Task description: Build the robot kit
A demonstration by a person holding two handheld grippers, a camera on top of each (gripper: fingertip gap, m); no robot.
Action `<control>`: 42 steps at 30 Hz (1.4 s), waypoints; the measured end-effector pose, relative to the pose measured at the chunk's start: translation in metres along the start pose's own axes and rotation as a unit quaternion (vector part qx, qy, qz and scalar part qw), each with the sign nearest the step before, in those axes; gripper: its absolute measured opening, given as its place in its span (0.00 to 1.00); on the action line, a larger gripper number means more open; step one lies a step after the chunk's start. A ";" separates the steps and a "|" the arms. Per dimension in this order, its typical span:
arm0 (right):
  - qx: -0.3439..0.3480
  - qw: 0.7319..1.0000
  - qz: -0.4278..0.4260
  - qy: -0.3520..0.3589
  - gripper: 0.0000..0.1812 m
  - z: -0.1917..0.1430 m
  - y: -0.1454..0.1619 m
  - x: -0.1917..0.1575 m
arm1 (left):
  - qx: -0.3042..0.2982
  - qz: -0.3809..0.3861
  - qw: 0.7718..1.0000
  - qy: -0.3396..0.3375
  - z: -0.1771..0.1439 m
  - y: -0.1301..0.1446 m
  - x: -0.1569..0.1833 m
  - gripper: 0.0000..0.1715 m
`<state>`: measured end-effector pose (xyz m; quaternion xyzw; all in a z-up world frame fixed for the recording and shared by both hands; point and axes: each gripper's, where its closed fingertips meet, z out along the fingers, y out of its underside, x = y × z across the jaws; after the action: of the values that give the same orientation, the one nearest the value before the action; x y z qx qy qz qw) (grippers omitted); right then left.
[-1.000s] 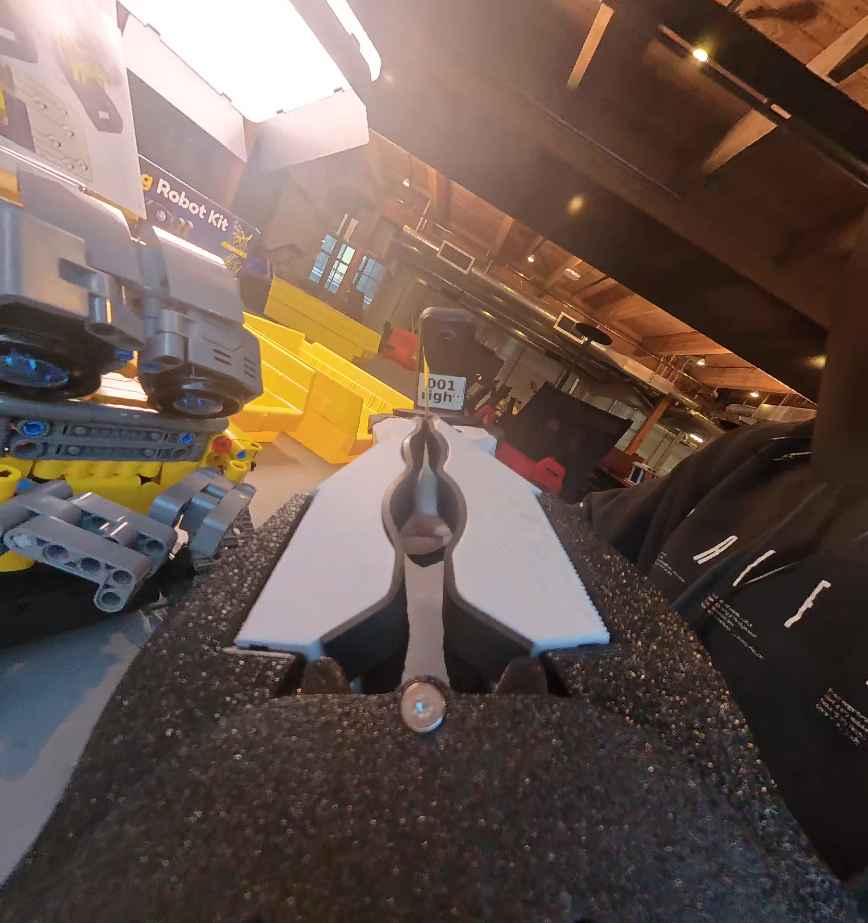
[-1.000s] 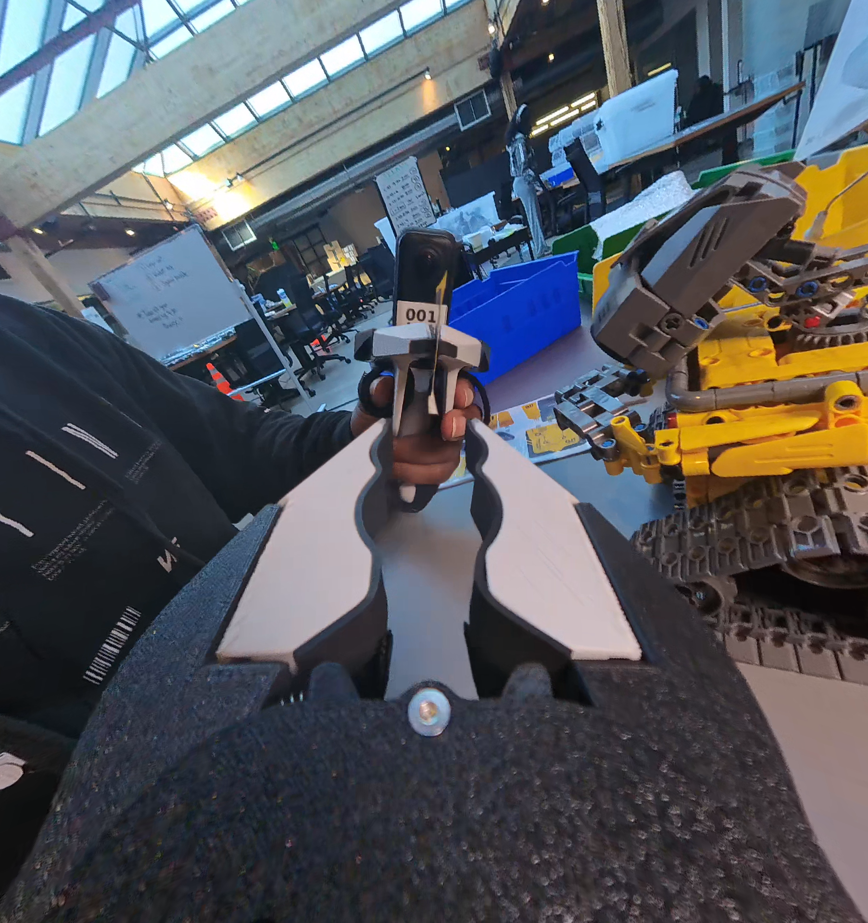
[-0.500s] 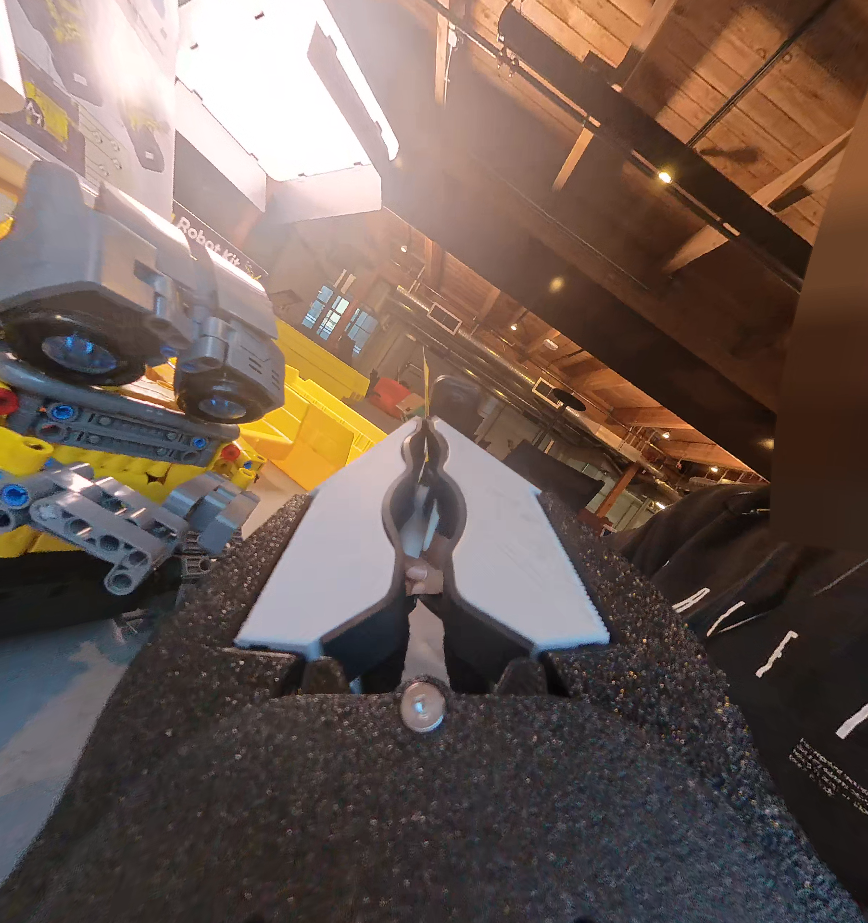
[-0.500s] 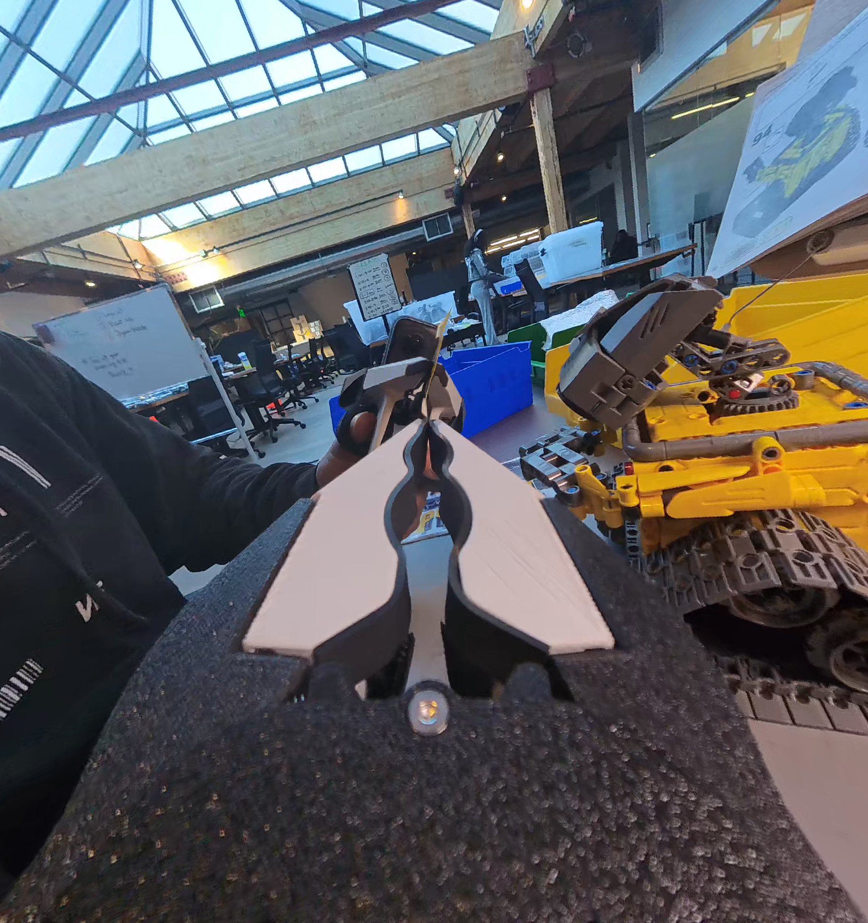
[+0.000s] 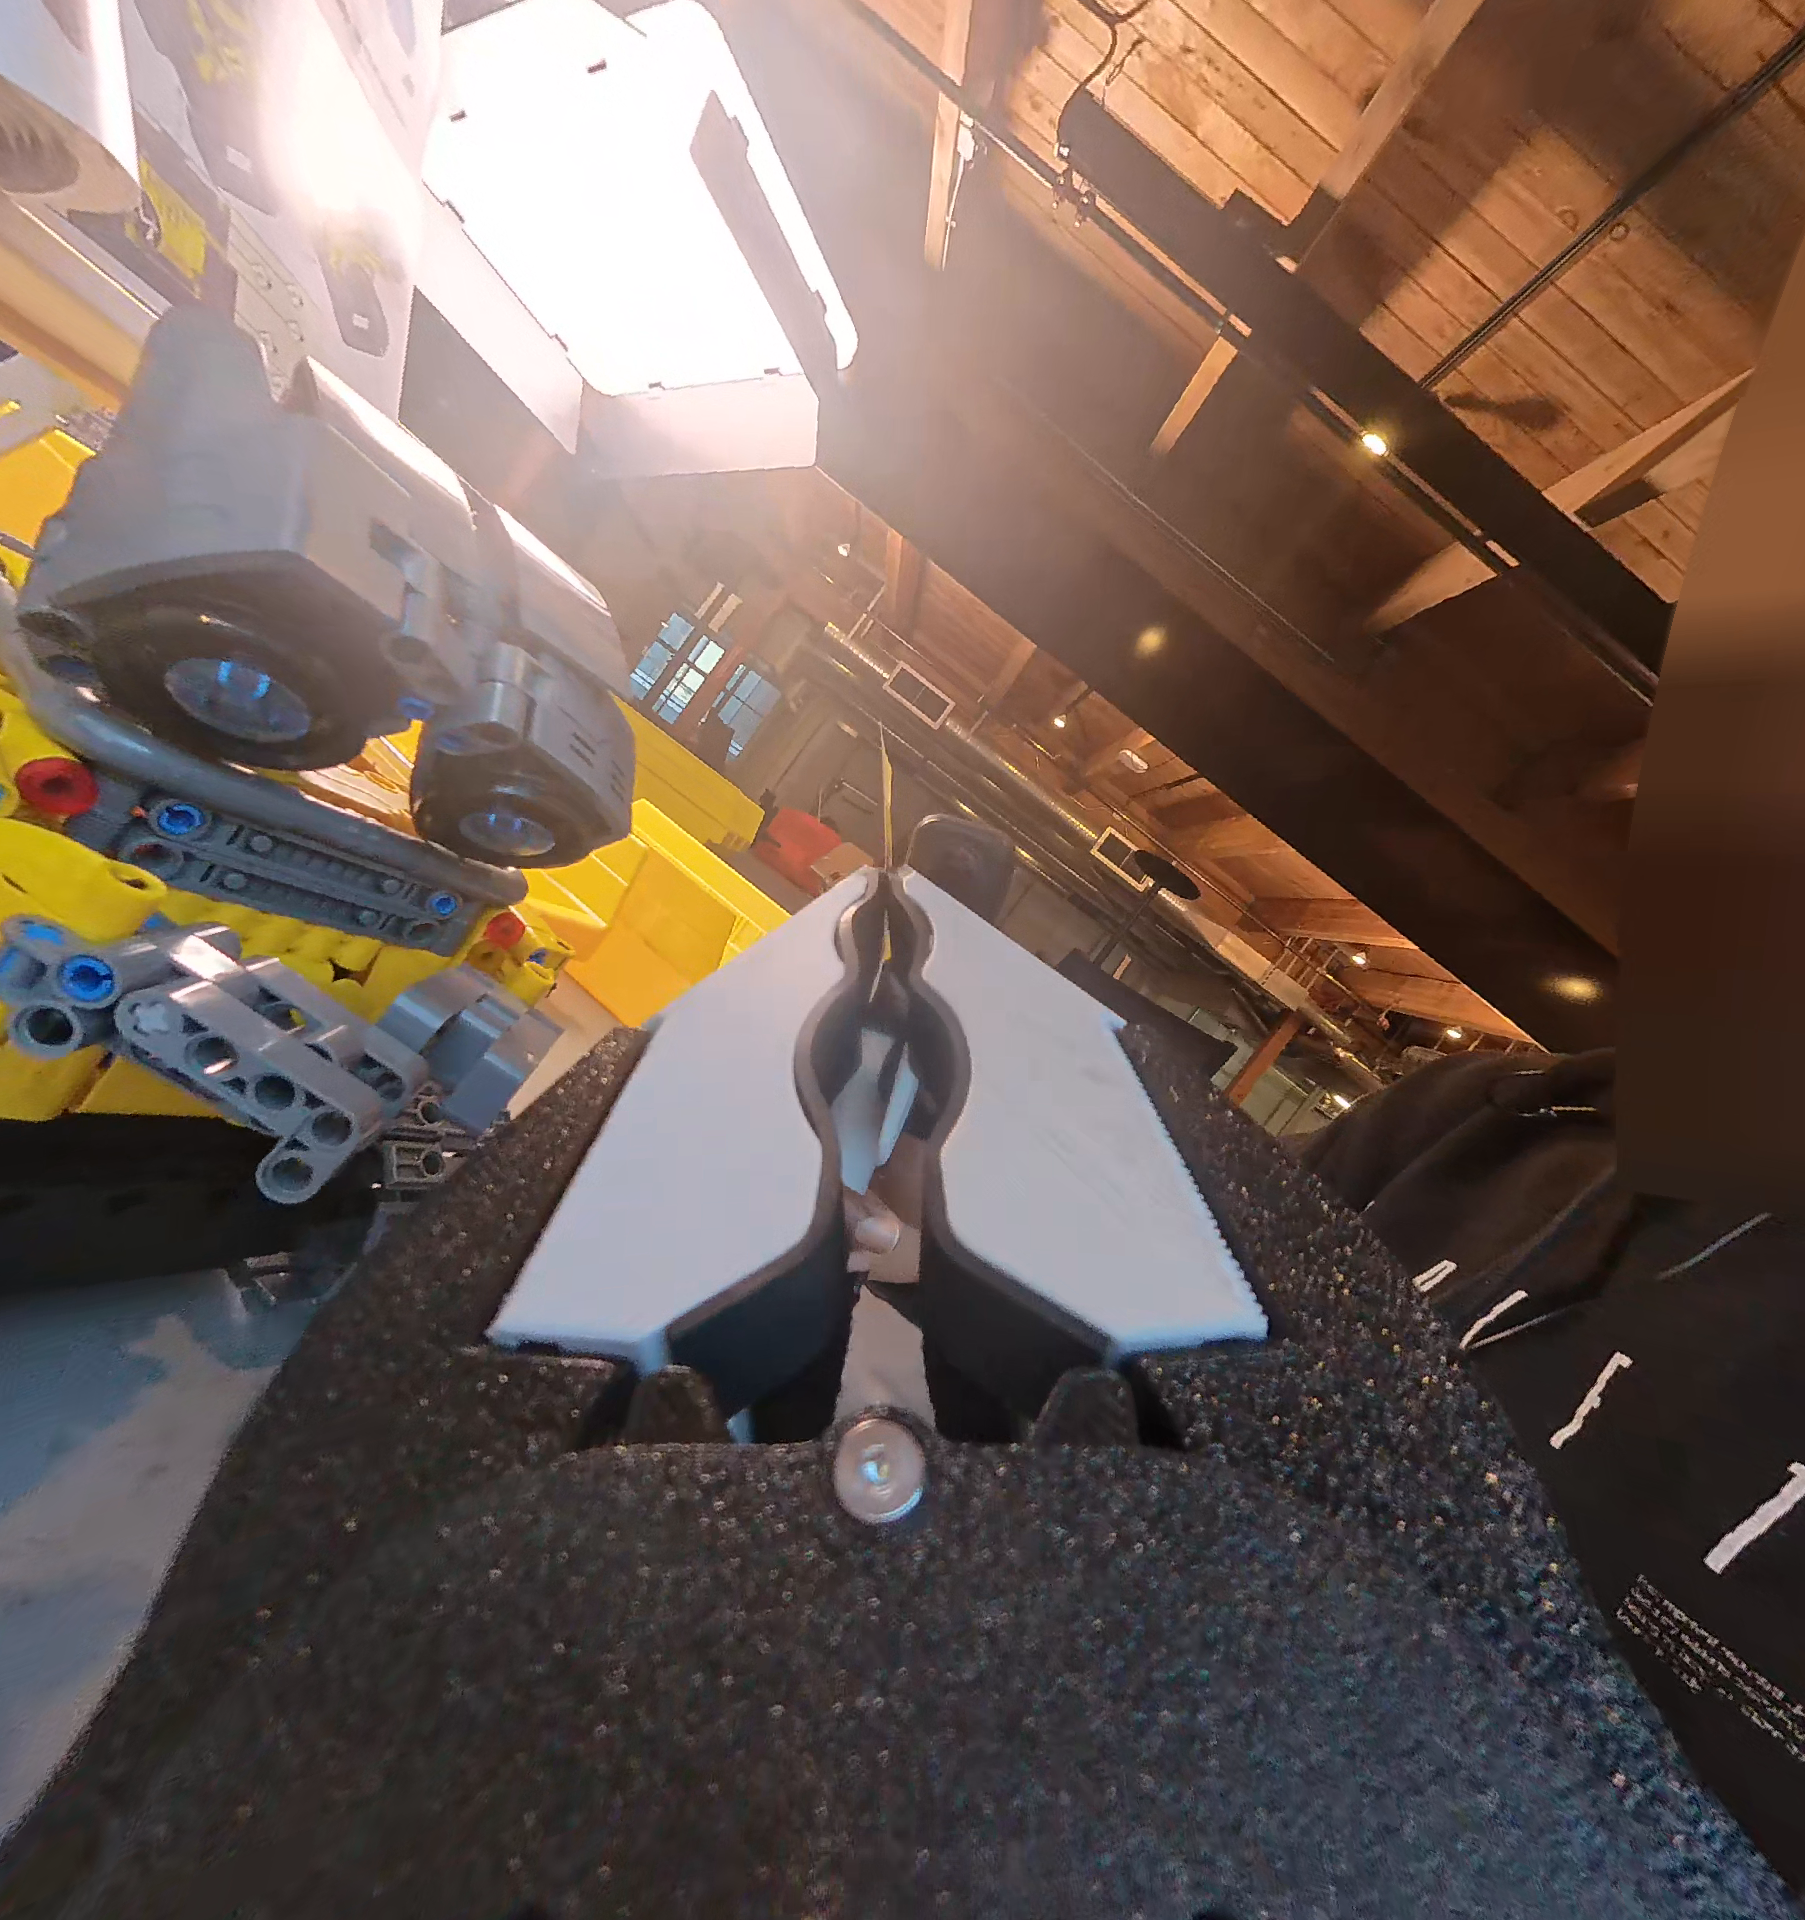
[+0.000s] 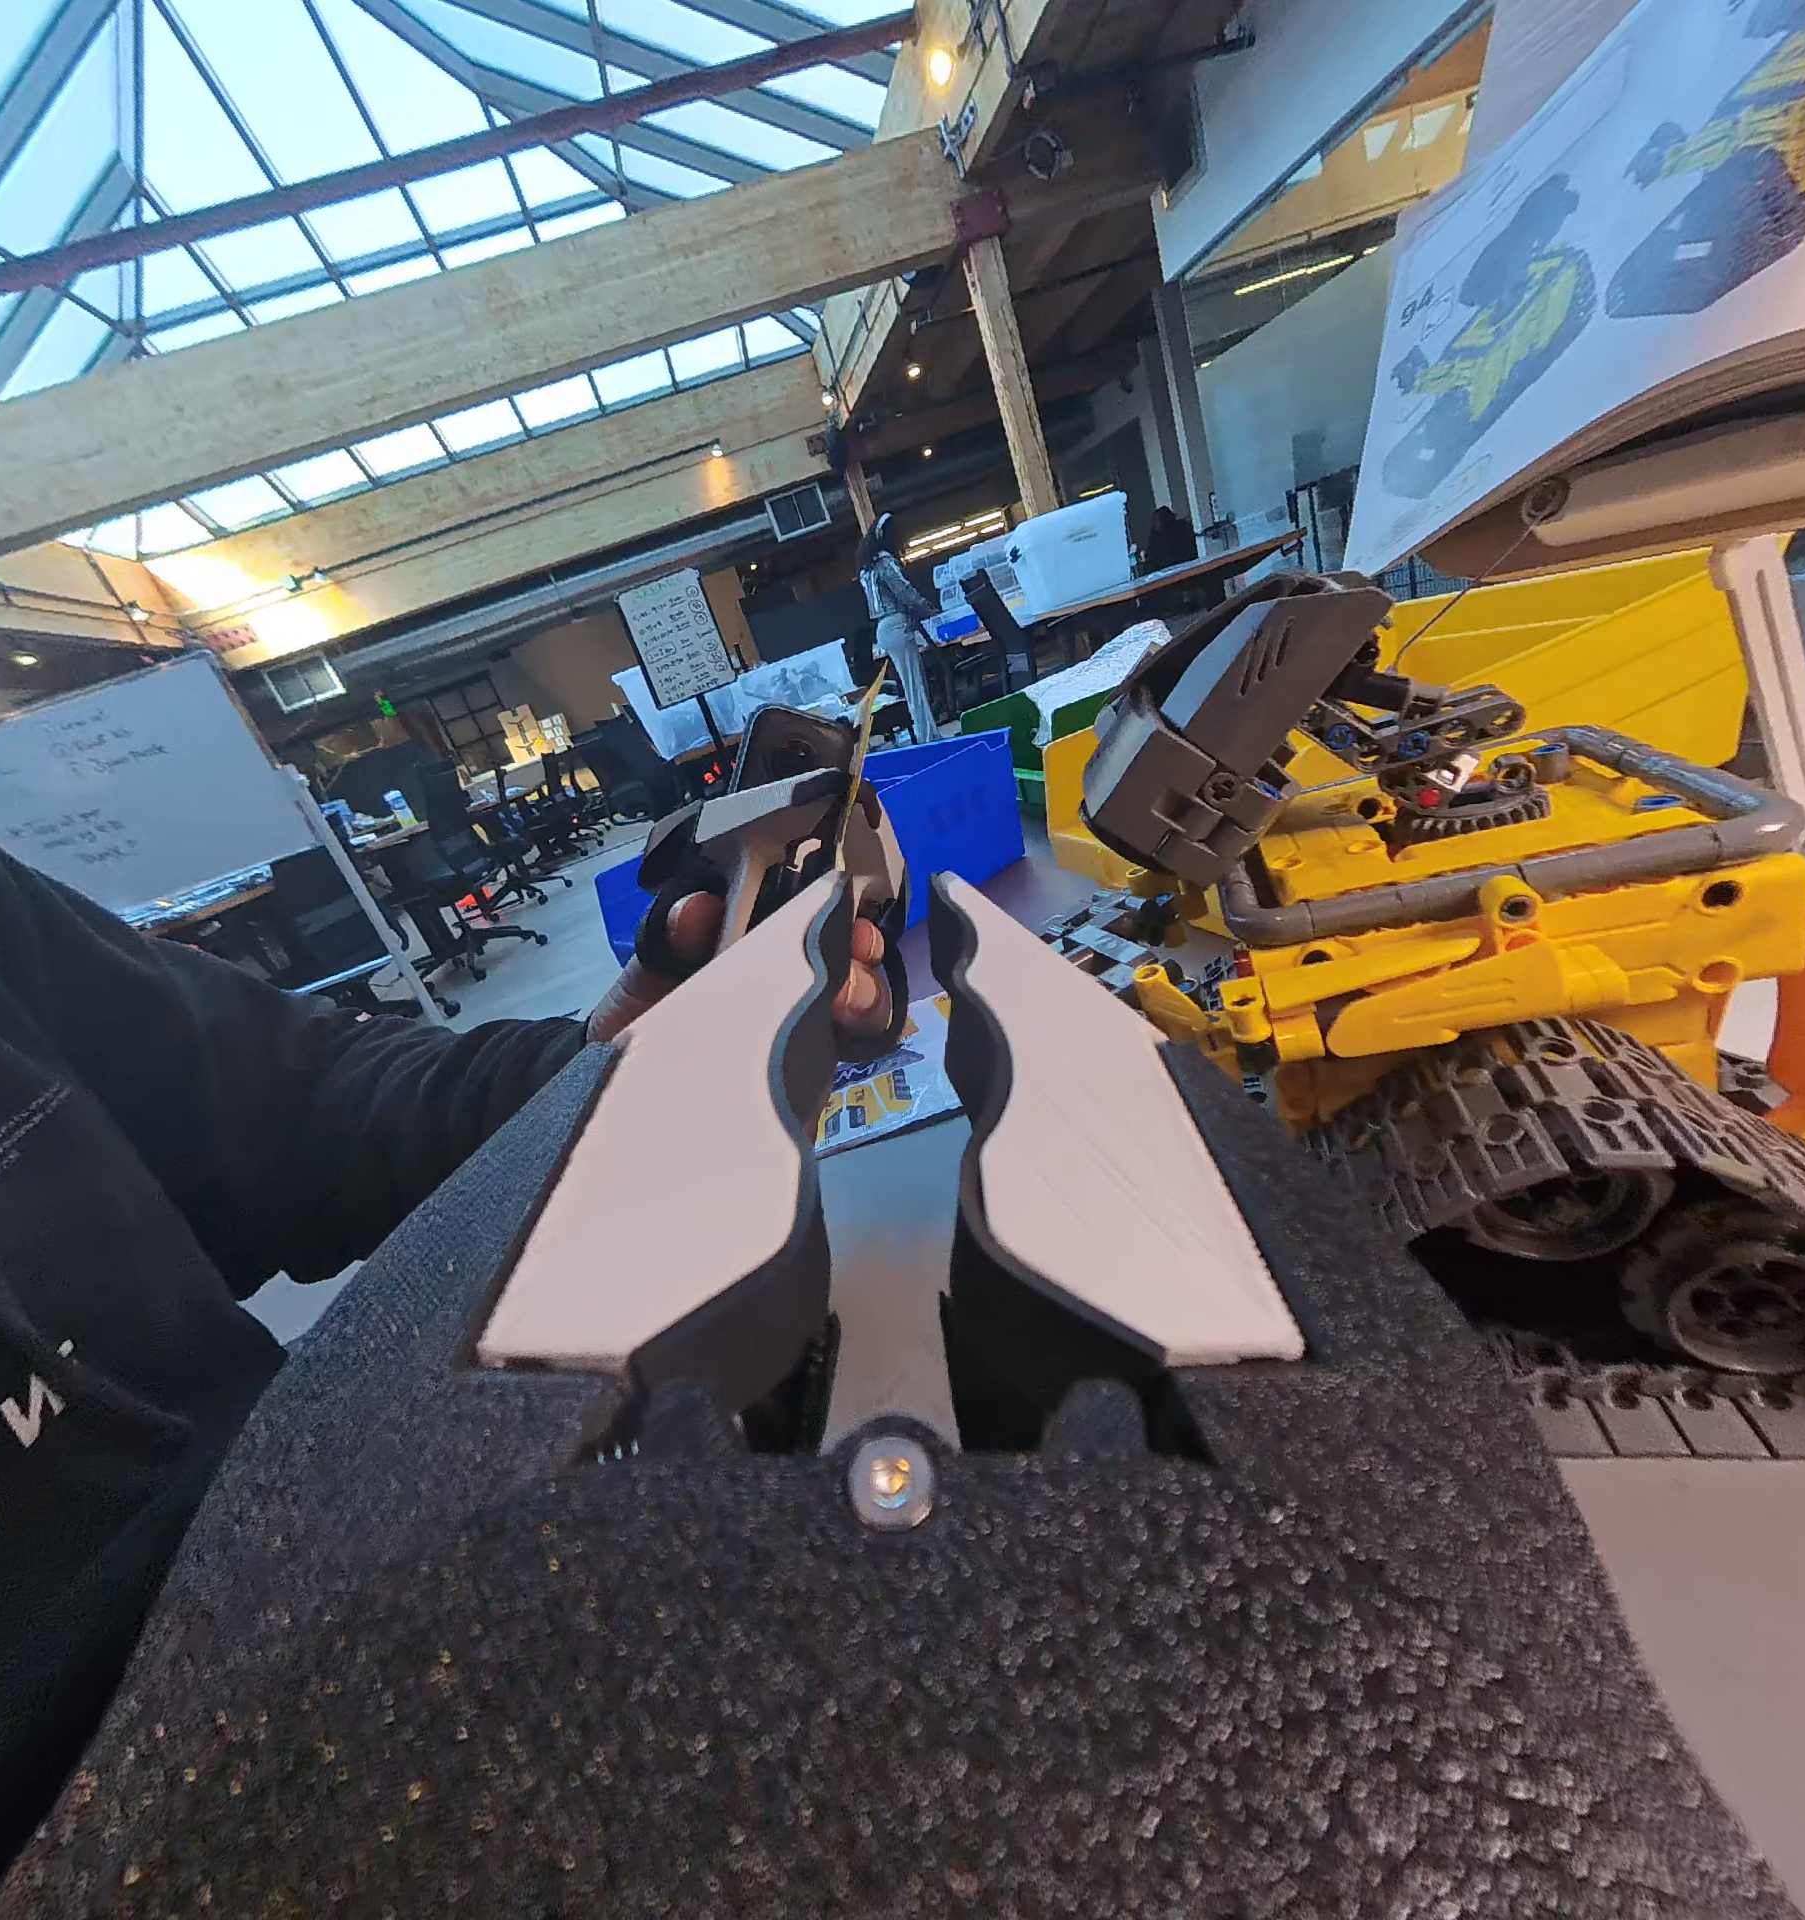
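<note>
The left gripper [image 5: 882, 883] has its fingers pressed together at the very tips, pinching a thin yellow strip [image 5: 885, 800] that stands up edge-on above them. From the right wrist view the strip looks like a small flat piece of card or sticker, though it is too thin to tell which. The right gripper [image 6: 887, 883] is spread open with nothing between its fingers, and it points at the left one, which a hand [image 6: 856, 982] holds up just beyond its tips. A yellow and grey toy digger [image 6: 1500, 935] stands close by on the table [image 6: 1708, 1610], a printed sheet [image 6: 867, 1101] lies flat below the grippers, and an open booklet [image 6: 1604, 260] is propped above the toy. The main risk seems to be the hold itself: only the fingertips catch the strip's lower end, so a small twist or jolt could let it slide or bend. With the grippers so near each other, a bump between them could also knock it free, and a wide swing could strike the toy's loose-looking grey arm.
</note>
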<state>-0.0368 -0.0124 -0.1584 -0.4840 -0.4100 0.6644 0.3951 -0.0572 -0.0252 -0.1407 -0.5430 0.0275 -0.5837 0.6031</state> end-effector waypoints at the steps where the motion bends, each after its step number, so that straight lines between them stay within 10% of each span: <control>1: 0.002 1.000 0.002 0.002 0.07 0.001 0.000 0.000 | 0.000 0.000 1.000 -0.001 0.000 0.000 -0.001 0.00; 26: 0.005 0.998 0.026 -0.056 0.00 0.000 -0.012 -0.015 | -0.057 0.097 0.994 -0.013 0.001 0.001 0.005 0.09; 36: -0.022 0.992 0.075 -0.098 0.00 -0.022 -0.032 -0.009 | -0.255 0.365 0.854 -0.269 -0.058 -0.046 -0.086 0.32; 42: -0.004 0.992 0.094 -0.084 0.00 -0.036 -0.044 0.004 | -0.308 0.301 0.870 -0.239 -0.056 -0.031 -0.116 0.40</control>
<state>0.0030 0.0125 -0.1255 -0.4643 -0.3976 0.7351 0.2931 -0.1526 0.0329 -0.2117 -0.7898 0.2228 -0.1884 0.5395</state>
